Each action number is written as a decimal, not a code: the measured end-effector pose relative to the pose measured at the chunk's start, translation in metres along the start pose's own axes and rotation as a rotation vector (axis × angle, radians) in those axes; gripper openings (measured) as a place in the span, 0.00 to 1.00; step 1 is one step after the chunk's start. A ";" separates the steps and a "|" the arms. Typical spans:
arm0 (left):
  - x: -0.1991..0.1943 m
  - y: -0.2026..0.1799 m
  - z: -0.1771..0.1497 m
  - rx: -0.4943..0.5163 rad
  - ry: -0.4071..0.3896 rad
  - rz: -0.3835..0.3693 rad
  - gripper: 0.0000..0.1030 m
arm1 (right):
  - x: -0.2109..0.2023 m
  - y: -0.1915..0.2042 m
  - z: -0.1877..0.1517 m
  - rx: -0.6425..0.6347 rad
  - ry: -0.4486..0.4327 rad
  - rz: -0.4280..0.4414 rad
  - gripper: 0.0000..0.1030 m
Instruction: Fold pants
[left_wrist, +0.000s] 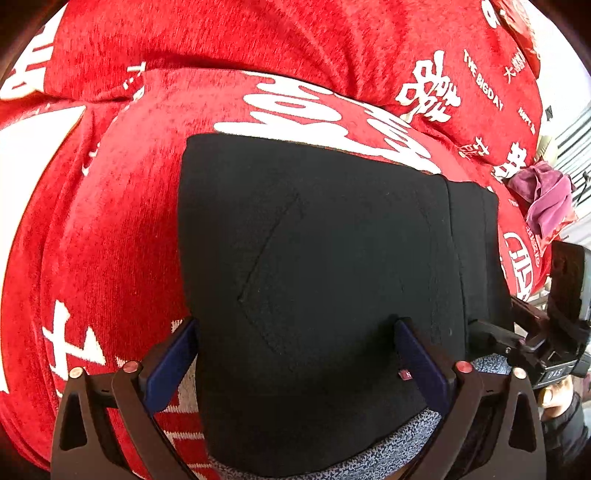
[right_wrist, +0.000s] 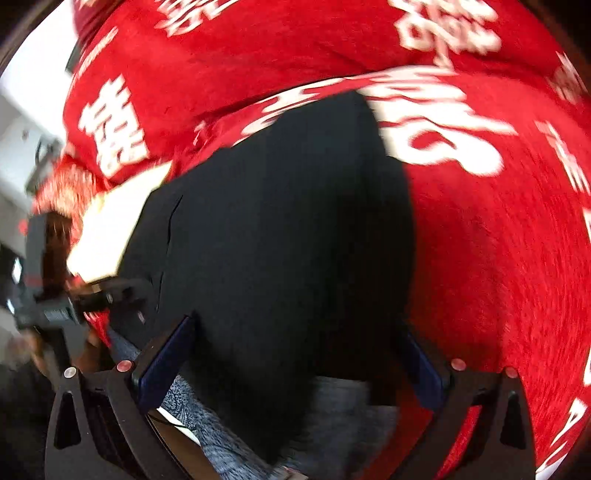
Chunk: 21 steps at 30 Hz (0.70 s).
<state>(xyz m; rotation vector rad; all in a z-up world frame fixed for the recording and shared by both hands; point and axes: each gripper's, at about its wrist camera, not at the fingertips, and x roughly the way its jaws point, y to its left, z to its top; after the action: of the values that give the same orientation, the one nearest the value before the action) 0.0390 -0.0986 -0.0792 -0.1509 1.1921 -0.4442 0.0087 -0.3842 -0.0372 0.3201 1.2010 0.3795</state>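
Note:
The black pants (left_wrist: 325, 251) lie folded into a compact block on the red cloth with white characters (left_wrist: 122, 229). A stitched pocket outline shows on top. My left gripper (left_wrist: 295, 328) is open, its blue fingers straddling the near edge of the pants. My right gripper (right_wrist: 295, 328) is also open over the pants (right_wrist: 288, 229), fingers wide on either side. The right gripper shows in the left wrist view at the right edge (left_wrist: 524, 339). The right wrist view is motion-blurred.
A grey speckled fabric (left_wrist: 388, 439) lies under the near edge of the pants. A crumpled purple cloth (left_wrist: 543, 199) sits at the far right of the red surface. The left gripper shows at the left edge in the right wrist view (right_wrist: 55, 295).

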 end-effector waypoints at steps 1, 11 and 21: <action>-0.002 -0.002 -0.001 0.010 -0.009 0.006 0.88 | 0.001 0.004 0.000 -0.014 -0.001 -0.011 0.98; -0.029 -0.009 0.000 0.045 -0.054 0.008 0.45 | -0.027 0.024 0.003 -0.009 -0.063 -0.032 0.52; -0.052 -0.015 0.021 0.057 -0.087 0.009 0.44 | -0.050 0.047 0.020 -0.043 -0.103 -0.045 0.45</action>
<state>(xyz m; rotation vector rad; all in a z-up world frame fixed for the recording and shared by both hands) 0.0388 -0.0935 -0.0209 -0.1144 1.0935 -0.4591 0.0068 -0.3659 0.0320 0.2717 1.0959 0.3450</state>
